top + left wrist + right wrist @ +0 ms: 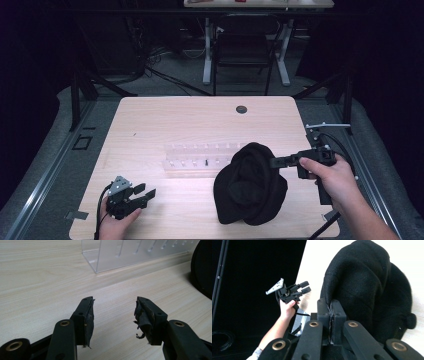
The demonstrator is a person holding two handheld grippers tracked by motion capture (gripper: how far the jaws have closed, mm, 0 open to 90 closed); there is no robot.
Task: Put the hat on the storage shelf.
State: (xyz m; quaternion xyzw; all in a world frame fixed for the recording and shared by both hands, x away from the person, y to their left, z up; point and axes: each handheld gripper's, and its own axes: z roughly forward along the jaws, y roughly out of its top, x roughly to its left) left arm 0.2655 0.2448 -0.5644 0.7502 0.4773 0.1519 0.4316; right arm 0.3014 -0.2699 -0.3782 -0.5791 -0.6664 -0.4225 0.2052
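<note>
One tool (331,305) pinching black hat (367,285)

The counter (200,115) is brightly lit from above while the room around it falls off into near black. A clear rack (200,157) on it shows soft glare and is hard to make out against the pale wood. The black cloth (250,185) is so dark that its folds barely read in the high view; in the right gripper view its weave is sharp, but the counter behind it is blown out to white. In the left gripper view the tongs (113,315) are sharp and the far counter softens.
</note>
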